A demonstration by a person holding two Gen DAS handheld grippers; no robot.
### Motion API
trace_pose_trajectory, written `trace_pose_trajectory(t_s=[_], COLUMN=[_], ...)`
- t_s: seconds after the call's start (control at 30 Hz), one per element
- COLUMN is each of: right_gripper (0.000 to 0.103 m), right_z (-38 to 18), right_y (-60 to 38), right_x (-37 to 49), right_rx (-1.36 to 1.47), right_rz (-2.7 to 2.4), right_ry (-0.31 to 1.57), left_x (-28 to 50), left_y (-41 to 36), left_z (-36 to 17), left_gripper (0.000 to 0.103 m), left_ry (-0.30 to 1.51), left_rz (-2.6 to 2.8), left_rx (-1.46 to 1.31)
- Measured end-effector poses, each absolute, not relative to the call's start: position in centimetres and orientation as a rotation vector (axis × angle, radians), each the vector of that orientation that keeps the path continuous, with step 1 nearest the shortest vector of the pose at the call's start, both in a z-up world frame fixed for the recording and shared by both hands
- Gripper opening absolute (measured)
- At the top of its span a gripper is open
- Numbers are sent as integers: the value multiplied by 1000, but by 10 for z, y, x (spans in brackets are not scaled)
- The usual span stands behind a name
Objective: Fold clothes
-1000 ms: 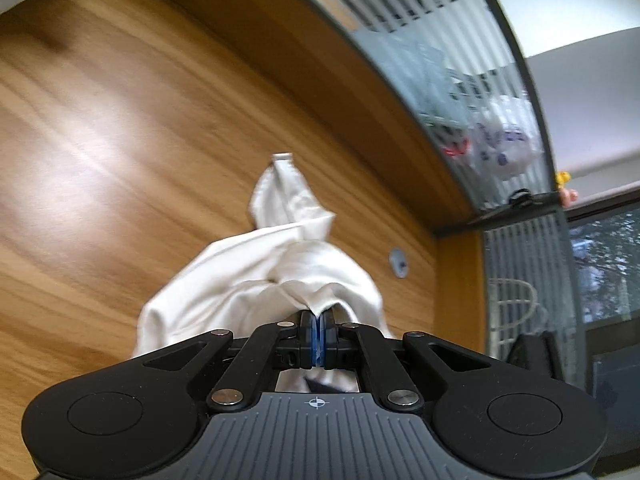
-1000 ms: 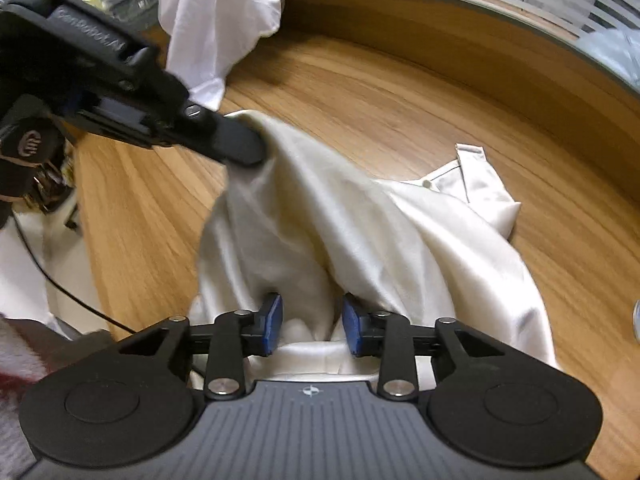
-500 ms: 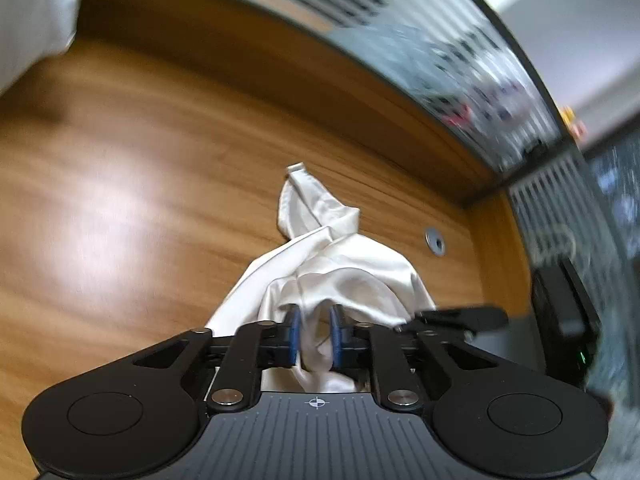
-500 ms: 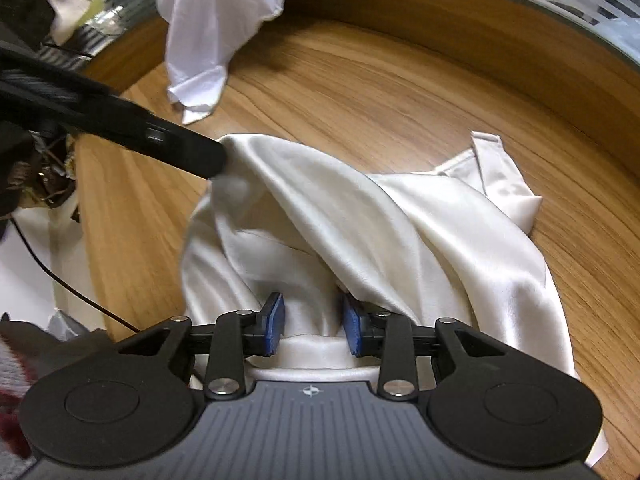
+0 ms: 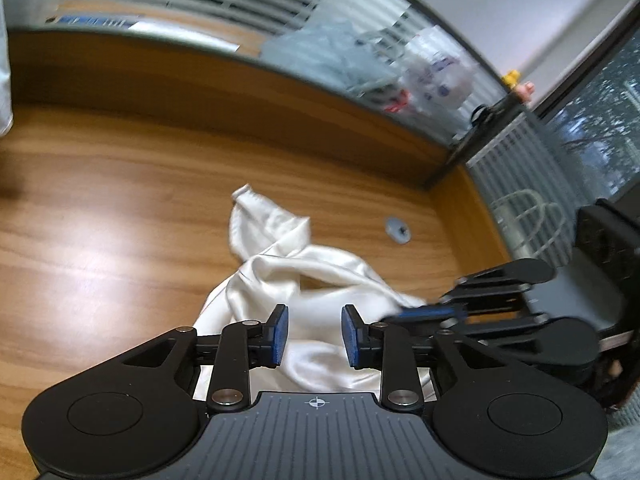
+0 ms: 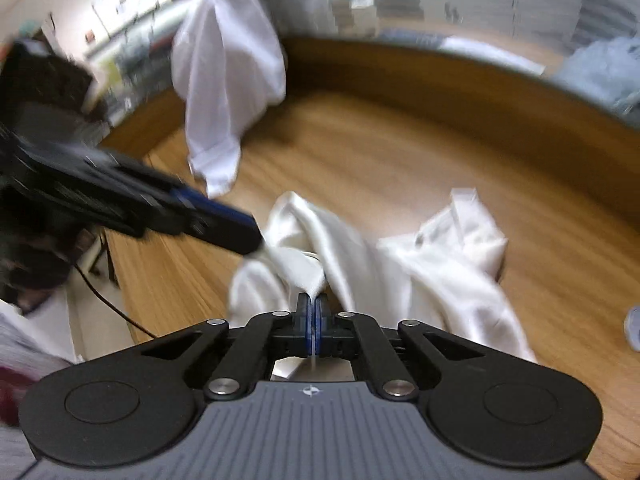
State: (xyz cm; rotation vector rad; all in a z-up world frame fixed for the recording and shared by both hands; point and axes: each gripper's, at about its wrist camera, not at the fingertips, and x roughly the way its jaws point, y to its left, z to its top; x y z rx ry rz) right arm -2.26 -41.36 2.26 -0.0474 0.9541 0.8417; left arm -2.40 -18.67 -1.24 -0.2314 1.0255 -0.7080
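While the cream satin garment (image 6: 404,276) lies crumpled on the wooden bench (image 6: 400,152), most of it at the centre of the right wrist view, one raised fold runs toward 6 o'clock into the right gripper (image 6: 313,312). Its jaws have just been closing and are now clamped on that fold. In the left wrist view, the left gripper (image 5: 313,334) hangs over the same garment (image 5: 304,280); its jaws have just been opening, stand apart, and the blue pads press on nothing, though cloth lies between them. Risk 1: the fabric looks glossy and probably slippery, so the single pinch may slide off if the fold is lifted briskly. Risk 2: the clamped point appears to be a mid-panel fold, not a hem or corner, so lifting here would likely bunch the garment further. Risk 3: with only one grip, the hanging portion can twist. Risk 4: the two grippers work close together and could collide. A second white garment (image 6: 228,80) hangs at 11 o'clock, well apart, and a small grey disc (image 5: 398,232) sits on the bench near 2 o'clock of the cloth in the left wrist view; dragging could snag there.
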Motion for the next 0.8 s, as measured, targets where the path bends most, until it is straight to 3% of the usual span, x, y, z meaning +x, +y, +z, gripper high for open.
trace_pose_trajectory(t_s=[0.5,0.63,0.8], right_gripper=[1,1,1], right_z=[191,194,148], right_y=[-488,-477,-451], right_x=[-21,-15,-9], right_rx=[35,-23,-84], right_rz=[710,715,736], right_ry=[530,526,645], left_x=[-25,-24,-22], left_y=[-201,-197,-192], left_z=[36,34,24], left_gripper=[38,42,43], left_ry=[898,898,918], left_rz=[-775,-760,-713], left_rx=[-309,-342,-343])
